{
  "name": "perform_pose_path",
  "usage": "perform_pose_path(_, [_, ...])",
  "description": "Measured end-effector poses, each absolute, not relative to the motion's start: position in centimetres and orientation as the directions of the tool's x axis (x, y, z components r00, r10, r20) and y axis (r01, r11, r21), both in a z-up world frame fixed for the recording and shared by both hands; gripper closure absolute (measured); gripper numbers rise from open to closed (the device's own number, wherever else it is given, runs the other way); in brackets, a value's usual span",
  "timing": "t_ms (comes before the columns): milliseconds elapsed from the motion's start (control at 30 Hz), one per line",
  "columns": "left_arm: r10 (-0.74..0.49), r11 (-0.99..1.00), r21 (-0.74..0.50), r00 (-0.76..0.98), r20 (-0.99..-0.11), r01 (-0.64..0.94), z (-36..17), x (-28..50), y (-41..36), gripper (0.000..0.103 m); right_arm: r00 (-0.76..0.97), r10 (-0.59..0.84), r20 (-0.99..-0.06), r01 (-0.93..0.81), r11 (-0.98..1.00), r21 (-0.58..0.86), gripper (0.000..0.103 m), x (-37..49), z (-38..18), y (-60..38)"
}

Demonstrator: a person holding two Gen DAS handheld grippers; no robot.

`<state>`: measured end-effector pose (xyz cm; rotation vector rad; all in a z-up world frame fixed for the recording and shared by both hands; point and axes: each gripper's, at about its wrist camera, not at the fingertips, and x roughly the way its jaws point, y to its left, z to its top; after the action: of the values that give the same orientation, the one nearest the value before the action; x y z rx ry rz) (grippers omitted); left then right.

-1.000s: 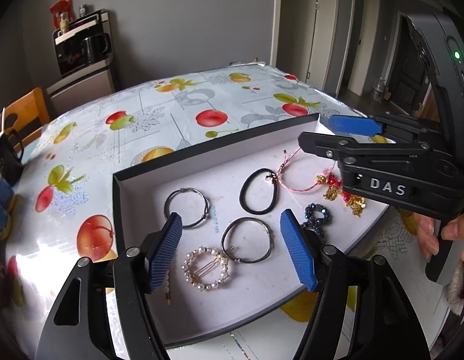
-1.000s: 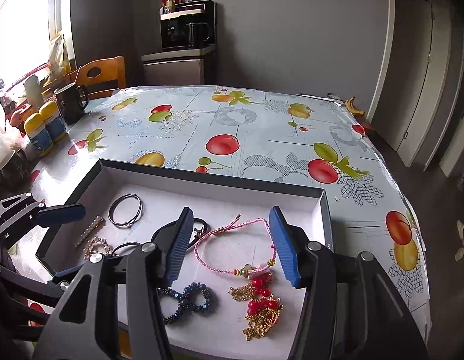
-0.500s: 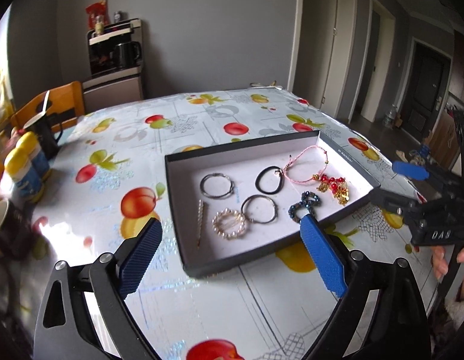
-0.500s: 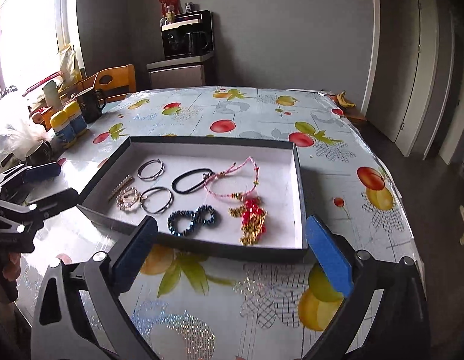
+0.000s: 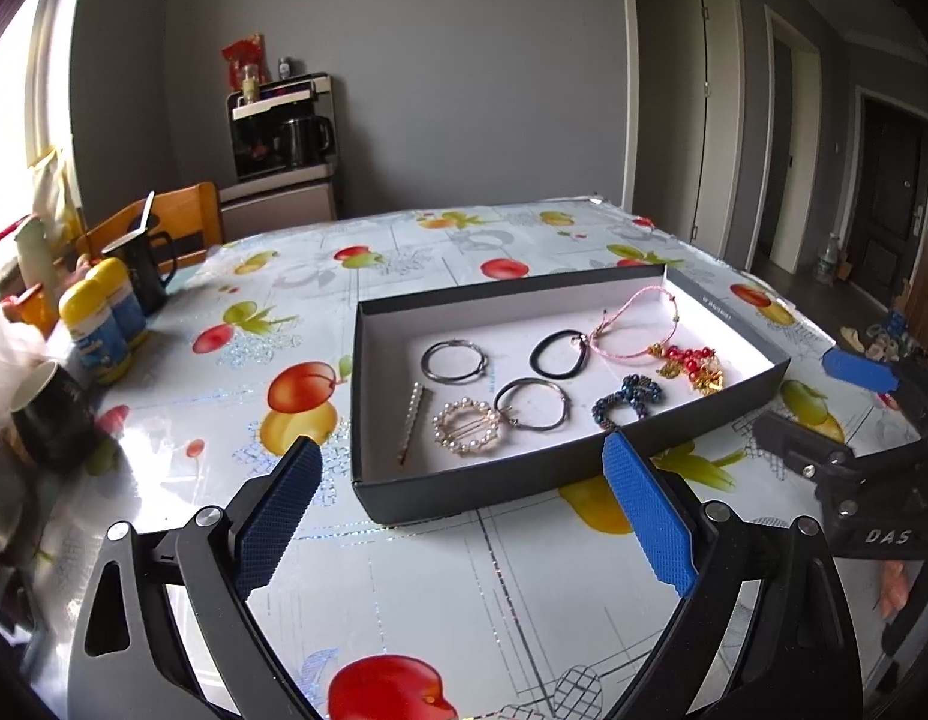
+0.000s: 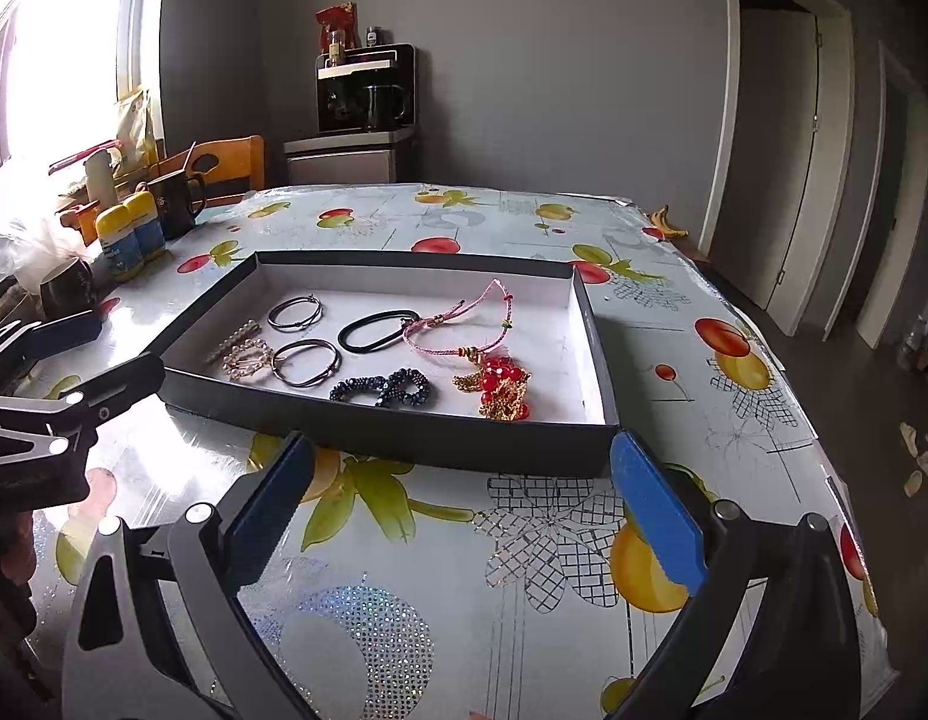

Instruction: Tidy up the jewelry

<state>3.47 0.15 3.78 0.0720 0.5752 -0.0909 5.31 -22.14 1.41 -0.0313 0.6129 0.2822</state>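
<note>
Both grippers spread wide, nothing between pads — left gripper (image 5: pixel 458 516) and right gripper (image 6: pixel 464 504) hover before the tray (image 6: pixel 368 420) (jewelry inside).

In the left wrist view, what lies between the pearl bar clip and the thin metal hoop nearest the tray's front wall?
The round pearl hair clip lies between the pearl bar clip and that hoop.

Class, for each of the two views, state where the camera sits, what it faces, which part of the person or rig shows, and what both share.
Left wrist: on the left gripper, facing the tray from its near left; own open fingers and the right gripper show.
Right wrist: on the right gripper, facing the tray from its near right; own open fingers and the left gripper show.
Shared: tray, jewelry, table.
</note>
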Motion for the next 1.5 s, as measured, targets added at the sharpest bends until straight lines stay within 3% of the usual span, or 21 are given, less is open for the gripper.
perform_pose_path(167, [-0.017, 0.991, 0.106, 0.871, -0.490, 0.078, 3.4, 2.9, -0.3, 0.006, 0.796, 0.256, -0.548, -0.264, 0.962, 0.066, 0.006, 5.0, 1.6, -22.5])
perform_pose_path(500, [-0.051, 0.990, 0.094, 0.893, -0.447, 0.104, 3.8, 2.0, -0.6, 0.005, 0.840, 0.219, -0.497, -0.238, 0.971, 0.026, 0.005, 3.9, 2.1, -22.4])
perform_pose_path(1500, [-0.049, 0.991, 0.092, 0.891, -0.452, 0.101, 3.8, 2.0, -0.5, 0.003, 0.839, 0.218, -0.498, -0.232, 0.972, 0.035, 0.005, 4.1, 2.1, -22.7])
